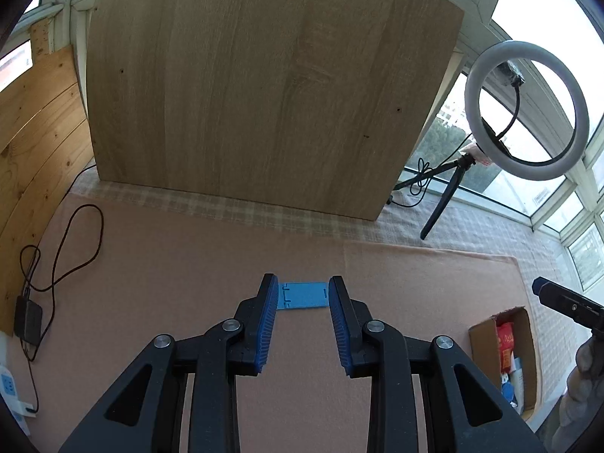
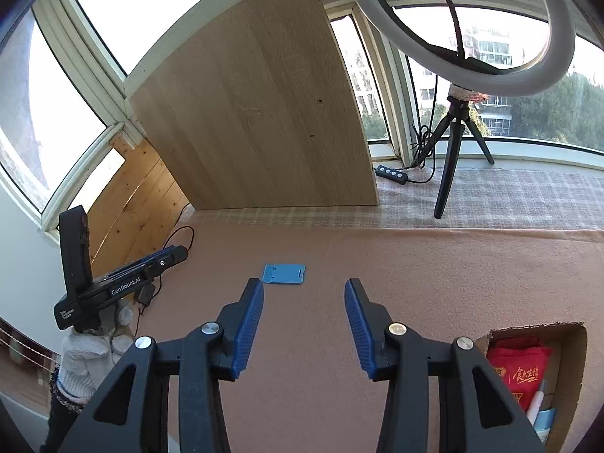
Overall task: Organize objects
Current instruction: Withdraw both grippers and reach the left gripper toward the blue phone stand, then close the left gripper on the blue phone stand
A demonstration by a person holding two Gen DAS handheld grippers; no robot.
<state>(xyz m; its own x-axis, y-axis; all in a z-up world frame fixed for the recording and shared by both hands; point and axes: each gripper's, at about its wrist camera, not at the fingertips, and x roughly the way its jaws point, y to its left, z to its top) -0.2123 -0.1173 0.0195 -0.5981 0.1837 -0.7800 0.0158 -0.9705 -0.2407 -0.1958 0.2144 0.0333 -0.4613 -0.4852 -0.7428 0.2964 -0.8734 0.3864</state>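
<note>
Flat blue plastic stand (image 1: 302,294) on pink cloth (image 1: 188,264), both claws spread wide.

Left wrist: looks forward and down, low over the pink mat (image 1: 170,264).
Right wrist: same, further right.
Shared: blue stand (image 1: 302,294), wooden board (image 1: 264,87).

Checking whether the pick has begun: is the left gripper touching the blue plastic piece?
Apart. The right wrist view shows the left gripper raised well left of the blue plastic piece, with bare pink mat between.
</note>
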